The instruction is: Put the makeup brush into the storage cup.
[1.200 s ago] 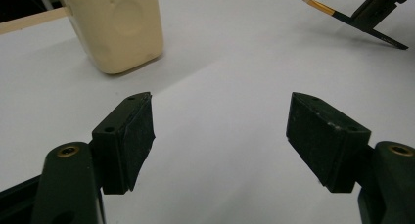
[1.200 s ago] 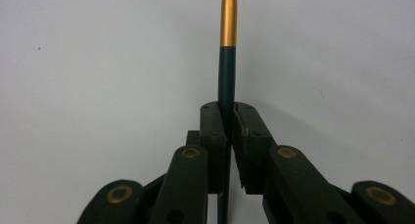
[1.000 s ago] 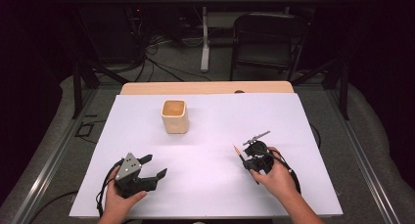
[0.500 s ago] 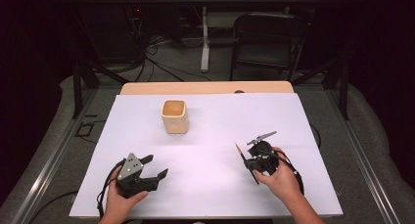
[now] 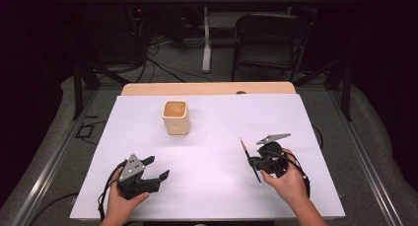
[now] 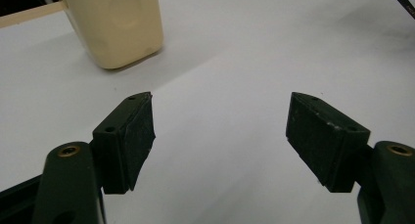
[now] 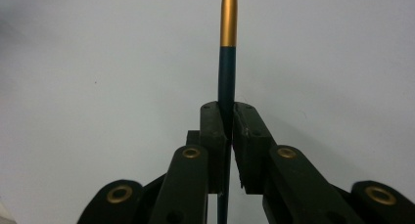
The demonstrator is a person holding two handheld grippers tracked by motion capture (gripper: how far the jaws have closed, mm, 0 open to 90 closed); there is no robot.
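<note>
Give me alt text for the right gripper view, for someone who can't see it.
The right tongs are shut on a thin dark pen with a gold end, which runs straight up between the two black jaws. Behind it lies a plain white table surface.

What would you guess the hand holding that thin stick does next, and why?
Probably carry the stick toward the cup. The right gripper is shut on it, the cup stands open across the table, and the left gripper hangs open, holding nothing.

Dark, gold-ended pen (image 7: pixel 226 77), perhaps a brush, beside cream cup (image 5: pixel 176 117).
</note>
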